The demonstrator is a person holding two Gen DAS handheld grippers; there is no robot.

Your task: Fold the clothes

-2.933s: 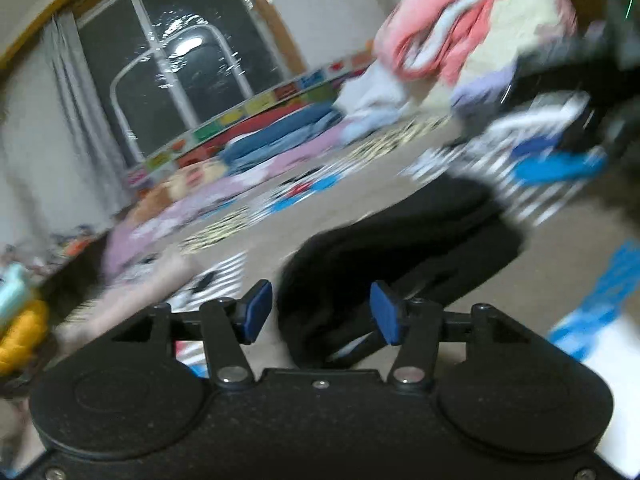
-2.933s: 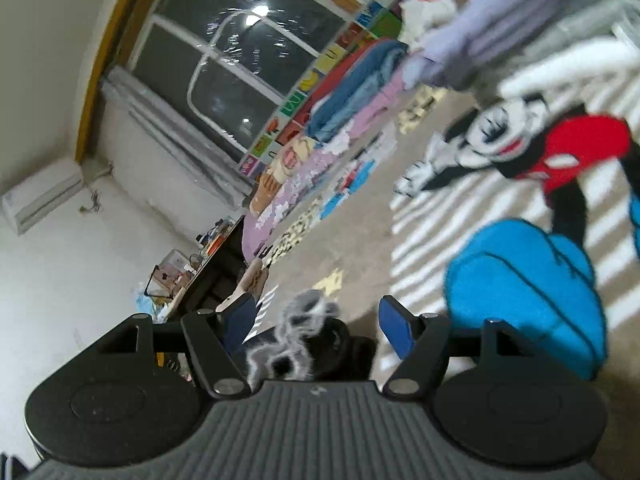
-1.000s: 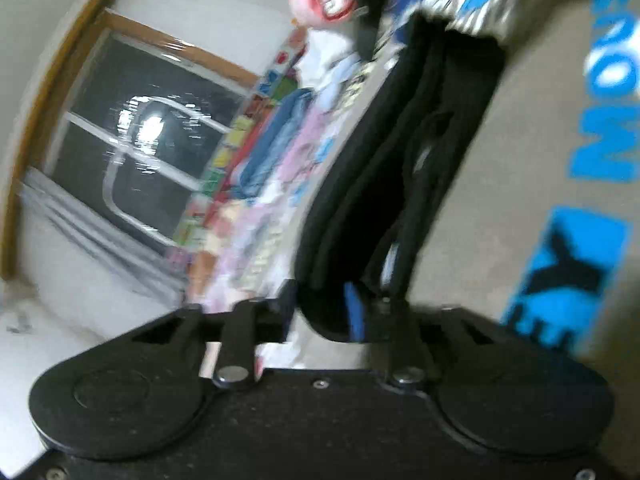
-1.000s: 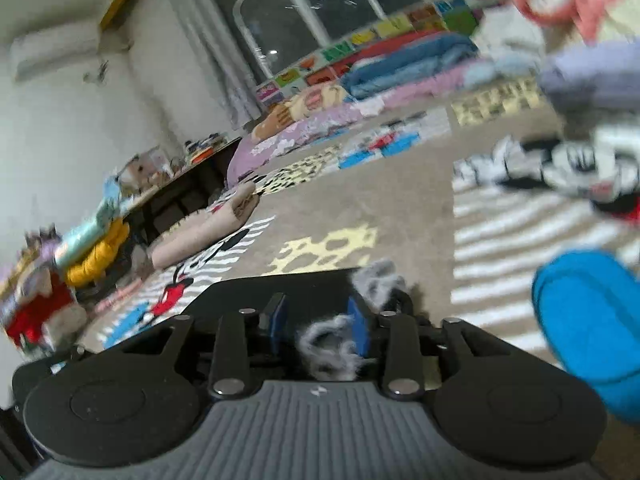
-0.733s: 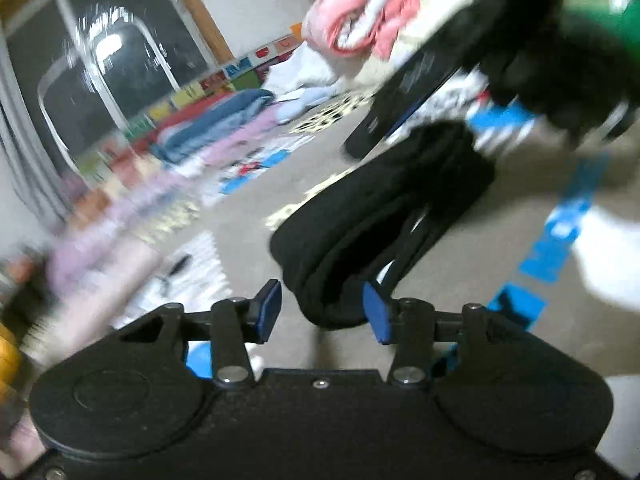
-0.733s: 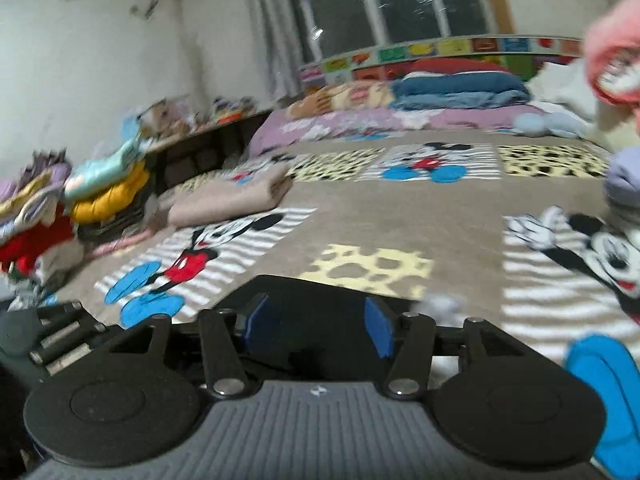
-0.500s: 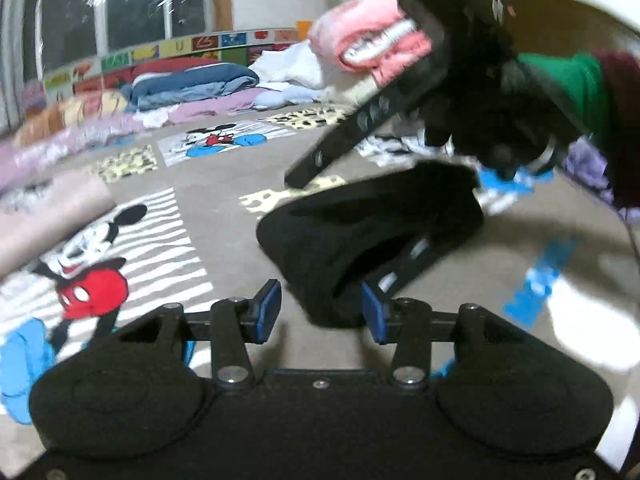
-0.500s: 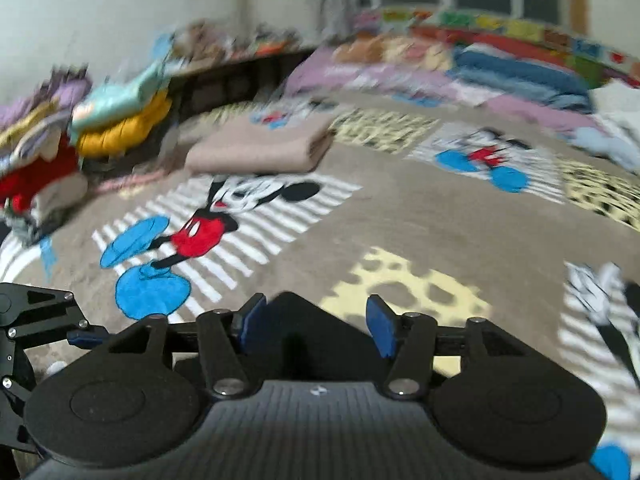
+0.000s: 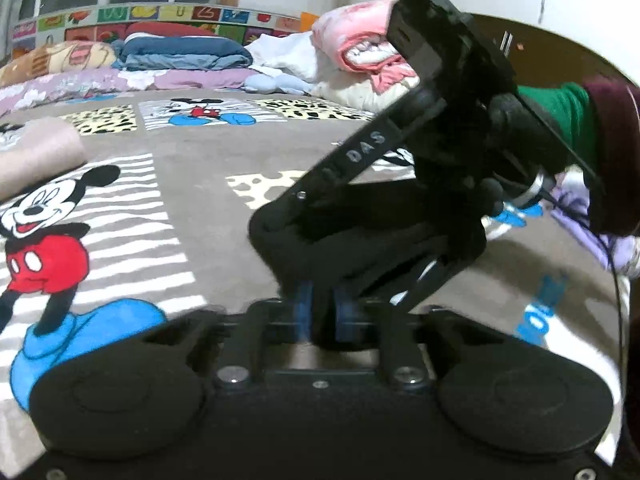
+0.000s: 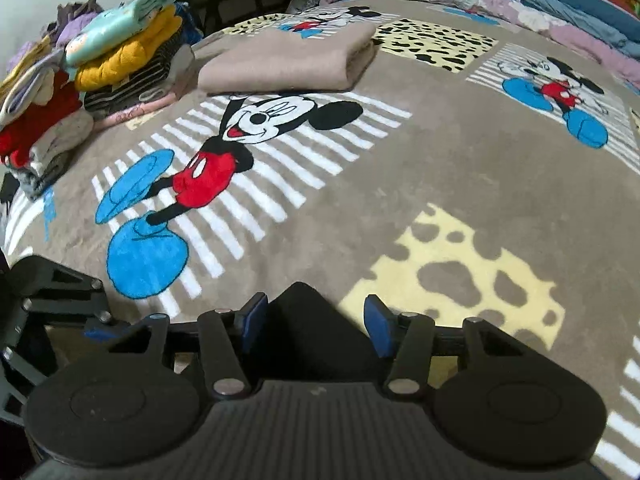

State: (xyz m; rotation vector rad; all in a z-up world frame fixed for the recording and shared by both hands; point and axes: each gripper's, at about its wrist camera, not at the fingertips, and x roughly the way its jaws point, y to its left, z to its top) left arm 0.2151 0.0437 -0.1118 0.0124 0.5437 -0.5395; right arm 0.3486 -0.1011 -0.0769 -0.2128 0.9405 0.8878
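Note:
A folded black garment [image 9: 360, 240] lies on the Mickey Mouse blanket [image 9: 200, 220]. My left gripper [image 9: 322, 314] is shut on the garment's near edge; its blue pads are close together with black cloth between them. The right gripper's body shows in the left wrist view [image 9: 440, 92], held above the garment by a hand in a green and maroon sleeve. In the right wrist view my right gripper [image 10: 314, 322] is open, its blue pads wide apart over a corner of the black garment [image 10: 304, 320]. The left gripper's frame shows at the left edge [image 10: 60, 300].
A folded beige garment [image 10: 288, 60] lies farther up the blanket. Stacks of folded clothes [image 10: 80, 80] stand at the left edge. A pile of pink and white laundry [image 9: 360, 52] and folded bedding [image 9: 180, 56] sit at the back.
My left gripper has closed on the black garment's edge. My right gripper, shut on the cloth a second ago, has opened and tilted down toward the blanket.

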